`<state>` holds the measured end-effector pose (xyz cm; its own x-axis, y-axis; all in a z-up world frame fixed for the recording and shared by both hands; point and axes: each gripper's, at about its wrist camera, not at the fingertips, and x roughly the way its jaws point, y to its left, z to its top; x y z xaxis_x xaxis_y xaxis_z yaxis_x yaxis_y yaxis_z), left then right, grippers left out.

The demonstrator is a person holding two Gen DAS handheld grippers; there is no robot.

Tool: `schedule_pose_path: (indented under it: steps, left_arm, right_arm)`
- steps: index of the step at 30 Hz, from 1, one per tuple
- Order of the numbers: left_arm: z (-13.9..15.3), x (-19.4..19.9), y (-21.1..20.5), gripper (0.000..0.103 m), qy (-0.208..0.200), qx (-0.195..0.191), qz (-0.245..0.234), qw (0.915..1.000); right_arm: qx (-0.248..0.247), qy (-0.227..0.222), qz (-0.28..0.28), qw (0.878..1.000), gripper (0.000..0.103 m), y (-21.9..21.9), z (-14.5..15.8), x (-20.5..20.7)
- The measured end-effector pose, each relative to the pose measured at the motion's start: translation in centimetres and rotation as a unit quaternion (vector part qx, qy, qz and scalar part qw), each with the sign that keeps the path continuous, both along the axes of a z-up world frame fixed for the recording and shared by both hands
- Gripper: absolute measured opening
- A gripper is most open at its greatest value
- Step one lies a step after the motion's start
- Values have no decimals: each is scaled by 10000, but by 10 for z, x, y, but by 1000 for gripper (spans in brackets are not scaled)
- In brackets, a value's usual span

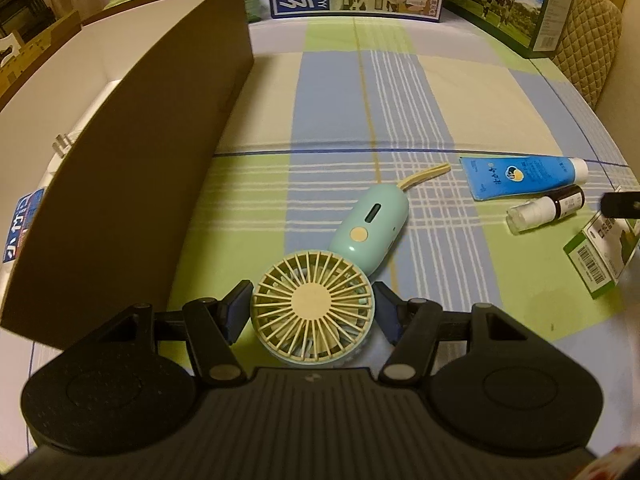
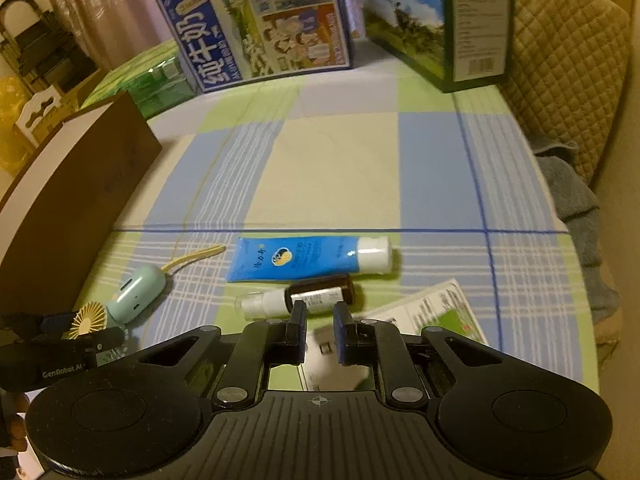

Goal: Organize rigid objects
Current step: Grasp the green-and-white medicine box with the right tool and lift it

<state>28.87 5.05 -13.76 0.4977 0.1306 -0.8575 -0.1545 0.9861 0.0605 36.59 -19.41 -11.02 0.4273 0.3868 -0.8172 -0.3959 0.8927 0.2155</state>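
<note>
Now the left claw straddles the ribbed round fan (untouched) — right claw parted, empty.

I see a woven cloth table cover, matt, plaid. The handheld fan looks like smooth plastic: mint body slightly glossy, cream grille matt, with a rubbery-looking strap. The blue tube is glossy soft plastic with a matt white cap. The small bottle is dark brown, glassy-looking, with a paper label and clear plastic cap. The brown box reads as matt cardboard. The milk carton is printed card, faint sheen. My left gripper is matt black plastic, ribbed housing, metal pivot pins. The quilted cushion is fabric.
</note>
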Motion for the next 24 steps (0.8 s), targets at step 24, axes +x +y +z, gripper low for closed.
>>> schedule_pose_path:
  steps: [24]
  left_arm:
    - [-3,15,-9,60,110,43,-273,9996]
  right_arm:
    - [-37,78,263,9996,11,5,-7,10]
